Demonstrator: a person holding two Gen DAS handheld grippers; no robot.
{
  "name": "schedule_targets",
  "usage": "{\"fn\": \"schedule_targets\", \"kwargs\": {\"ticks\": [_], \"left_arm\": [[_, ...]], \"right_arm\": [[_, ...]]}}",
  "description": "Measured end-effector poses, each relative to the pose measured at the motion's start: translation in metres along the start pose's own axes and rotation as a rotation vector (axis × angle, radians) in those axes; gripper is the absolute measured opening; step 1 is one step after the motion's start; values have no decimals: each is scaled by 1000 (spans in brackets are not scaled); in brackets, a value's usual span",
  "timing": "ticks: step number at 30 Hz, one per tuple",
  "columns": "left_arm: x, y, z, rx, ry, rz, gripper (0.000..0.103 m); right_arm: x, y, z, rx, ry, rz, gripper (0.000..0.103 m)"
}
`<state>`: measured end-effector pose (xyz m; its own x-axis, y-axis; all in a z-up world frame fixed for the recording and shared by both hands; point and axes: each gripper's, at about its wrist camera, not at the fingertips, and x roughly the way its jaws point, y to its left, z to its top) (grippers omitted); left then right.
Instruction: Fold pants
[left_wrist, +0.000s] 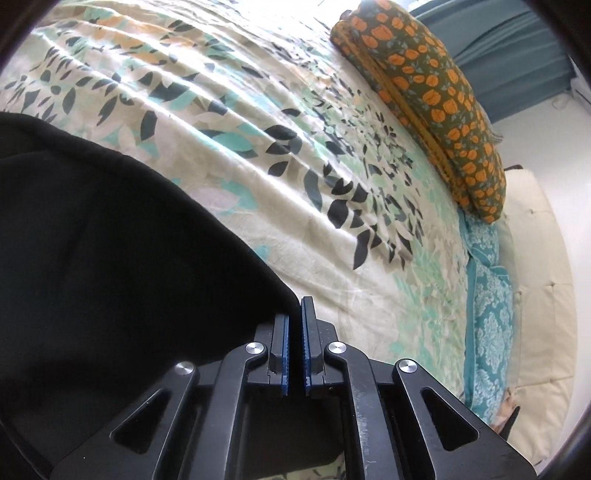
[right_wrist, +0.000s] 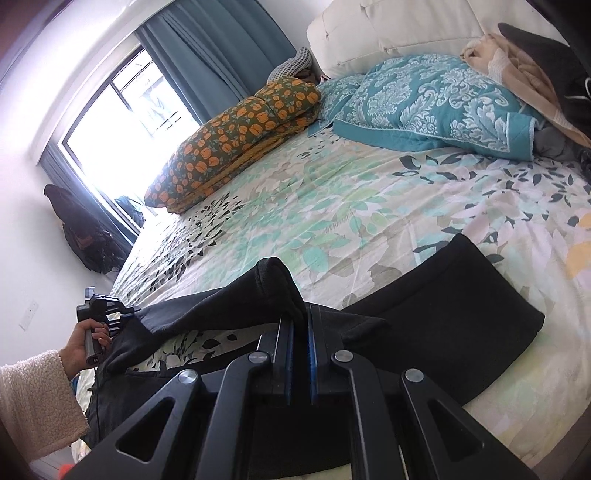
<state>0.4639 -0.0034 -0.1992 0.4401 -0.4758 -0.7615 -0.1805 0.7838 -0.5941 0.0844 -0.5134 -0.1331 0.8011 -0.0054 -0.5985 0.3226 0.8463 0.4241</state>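
Black pants (right_wrist: 443, 314) lie across the near part of a leaf-print bedspread (right_wrist: 332, 206). My right gripper (right_wrist: 300, 314) is shut on a raised fold of the pants, which bunches up just above its fingertips. At the far left of the right wrist view a hand (right_wrist: 79, 345) in a fleecy cream sleeve holds my left gripper (right_wrist: 127, 314), which pinches another edge of the pants and lifts it off the bed. In the left wrist view the pants (left_wrist: 110, 240) fill the left side. There my left gripper (left_wrist: 298, 306) stands shut, with the cloth's corner at its tips.
A folded quilt with orange flowers (right_wrist: 236, 136) lies along the window side of the bed. Teal patterned pillows (right_wrist: 436, 99) and a heap of clothes (right_wrist: 524, 66) rest against the white headboard (right_wrist: 388, 26). Bare bedspread (left_wrist: 258, 166) stretches beyond the pants.
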Motion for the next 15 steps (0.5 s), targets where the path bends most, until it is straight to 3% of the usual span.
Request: {"fn": "schedule_targets", "kwargs": {"ticks": [3,6,8,9,11,12,13,15], "left_arm": [[-60,-19,-10,93,-72,-64,4],[-128,-11,-46,176,-134,-115,4],[-159,11,-88,211,-135,-99,4],[-166,24,-113,235,-125,-68,4],[-171,52,-158,262,-99,12,4],[-170,67,-176,247,-81,31,4],[-168,78,-187,230,-70,40,4],[-168,92,-200,208,-70,30,4]], "right_arm": [[-5,12,33,-121,-65,-10,6],[-17,26,45,-270,-87,2,6],[-9,16,33,-280,32,-3,7],[0,6,19,-258,112,-47,7],[19,-20,-13,-195,285,-152,22],[23,-34,-24,-138,363,-184,40],[21,-44,-29,-68,395,-183,47],[2,-59,-30,62,344,-140,50]]}}
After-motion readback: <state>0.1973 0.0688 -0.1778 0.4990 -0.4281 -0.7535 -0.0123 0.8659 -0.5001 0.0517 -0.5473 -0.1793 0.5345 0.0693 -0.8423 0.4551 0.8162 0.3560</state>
